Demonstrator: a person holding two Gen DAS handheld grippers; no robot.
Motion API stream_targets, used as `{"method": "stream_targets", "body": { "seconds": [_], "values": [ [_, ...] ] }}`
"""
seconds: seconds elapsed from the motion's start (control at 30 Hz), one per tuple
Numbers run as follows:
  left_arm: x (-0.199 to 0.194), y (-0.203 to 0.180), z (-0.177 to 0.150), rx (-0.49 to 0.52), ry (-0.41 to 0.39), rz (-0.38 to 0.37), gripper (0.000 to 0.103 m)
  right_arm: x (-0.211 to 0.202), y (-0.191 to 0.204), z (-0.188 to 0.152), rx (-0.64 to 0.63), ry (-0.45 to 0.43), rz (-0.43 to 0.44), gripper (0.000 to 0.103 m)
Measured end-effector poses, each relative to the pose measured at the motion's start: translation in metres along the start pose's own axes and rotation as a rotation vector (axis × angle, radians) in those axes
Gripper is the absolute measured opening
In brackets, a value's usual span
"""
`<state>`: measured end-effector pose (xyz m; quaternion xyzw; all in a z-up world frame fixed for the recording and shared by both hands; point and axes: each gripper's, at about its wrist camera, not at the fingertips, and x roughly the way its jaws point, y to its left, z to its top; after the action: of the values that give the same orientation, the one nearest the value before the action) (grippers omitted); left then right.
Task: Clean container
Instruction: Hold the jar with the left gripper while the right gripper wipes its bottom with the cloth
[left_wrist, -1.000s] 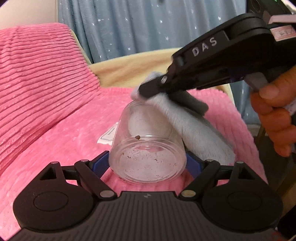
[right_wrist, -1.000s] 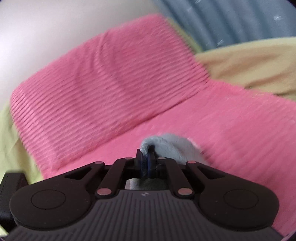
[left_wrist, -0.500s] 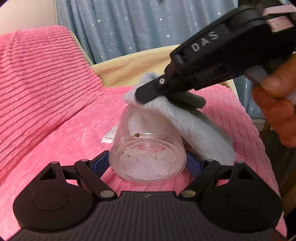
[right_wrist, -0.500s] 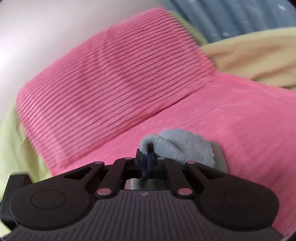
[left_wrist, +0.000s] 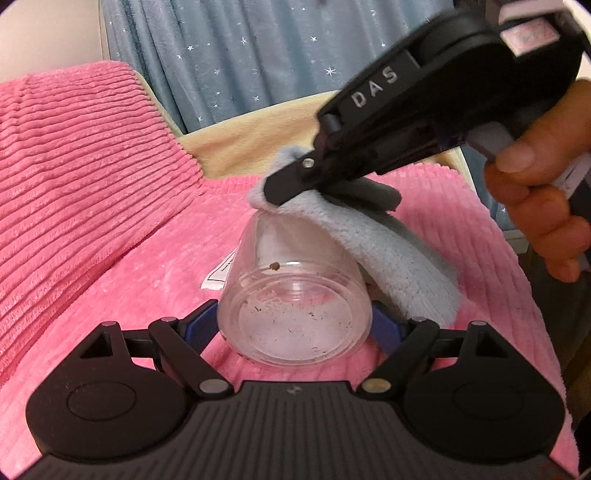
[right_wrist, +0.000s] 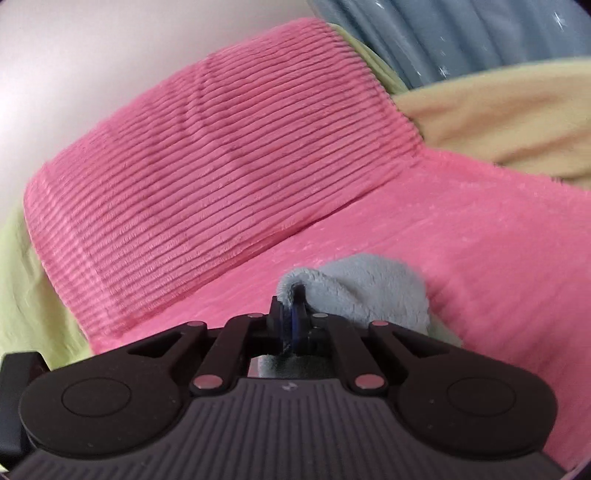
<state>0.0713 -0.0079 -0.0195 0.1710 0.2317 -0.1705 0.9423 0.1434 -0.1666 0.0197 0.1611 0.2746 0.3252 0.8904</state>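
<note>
A clear glass jar (left_wrist: 293, 295) with specks of dirt on its bottom lies between the blue pads of my left gripper (left_wrist: 294, 325), which is shut on it, bottom toward the camera. My right gripper (left_wrist: 275, 192) is shut on a grey-blue fluffy cloth (left_wrist: 388, 258) and holds it at the jar's far mouth; the cloth drapes down the jar's right side. In the right wrist view the cloth (right_wrist: 365, 291) bulges from the closed right gripper (right_wrist: 291, 317); the jar is hidden there.
A pink ribbed blanket (left_wrist: 110, 266) covers the surface below, with a pink ribbed cushion (right_wrist: 207, 166) at the left. A beige cover (left_wrist: 258, 133) and a blue starred curtain (left_wrist: 240, 55) lie behind. A white label (left_wrist: 219, 275) lies by the jar.
My right gripper with the cloth has shifted slightly along the jar's mouth, left then back right. The jar stays held in my left gripper.
</note>
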Motion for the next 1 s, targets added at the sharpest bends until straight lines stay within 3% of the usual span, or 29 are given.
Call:
{"method": "stream_targets", "body": {
  "seconds": [0.1, 0.23, 0.33, 0.43, 0.57, 0.67, 0.87, 0.93, 1.0],
  "values": [
    [0.000, 0.007, 0.001, -0.064, 0.006, -0.013, 0.086, -0.003, 0.001, -0.004, -0.011, 0.003, 0.006, 0.001],
    [0.005, 0.033, -0.002, -0.304, 0.020, -0.101, 0.087, -0.009, 0.000, -0.006, -0.013, 0.006, 0.007, 0.001],
    [0.012, 0.041, -0.005, -0.387, 0.036, -0.138, 0.086, -0.009, -0.002, -0.004, -0.007, 0.008, 0.010, 0.001],
    [0.010, 0.037, -0.003, -0.343, 0.030, -0.113, 0.085, -0.007, 0.002, -0.003, -0.015, 0.020, 0.025, 0.003],
    [0.005, 0.012, 0.000, -0.079, 0.042, 0.001, 0.085, -0.002, 0.017, -0.009, -0.043, 0.099, 0.169, 0.004],
    [0.004, 0.001, 0.000, 0.010, 0.042, 0.017, 0.085, 0.000, 0.024, -0.010, -0.095, 0.105, 0.168, 0.001],
    [0.003, -0.004, 0.001, 0.025, 0.025, 0.014, 0.085, 0.000, 0.010, -0.004, -0.129, -0.017, -0.014, 0.002],
    [0.005, -0.003, 0.002, 0.020, 0.026, 0.011, 0.085, -0.001, 0.011, -0.006, -0.136, -0.015, 0.000, 0.003],
    [0.001, -0.002, -0.002, -0.004, 0.025, 0.002, 0.085, -0.002, 0.017, -0.010, -0.129, 0.034, 0.093, 0.003]
  ]
}}
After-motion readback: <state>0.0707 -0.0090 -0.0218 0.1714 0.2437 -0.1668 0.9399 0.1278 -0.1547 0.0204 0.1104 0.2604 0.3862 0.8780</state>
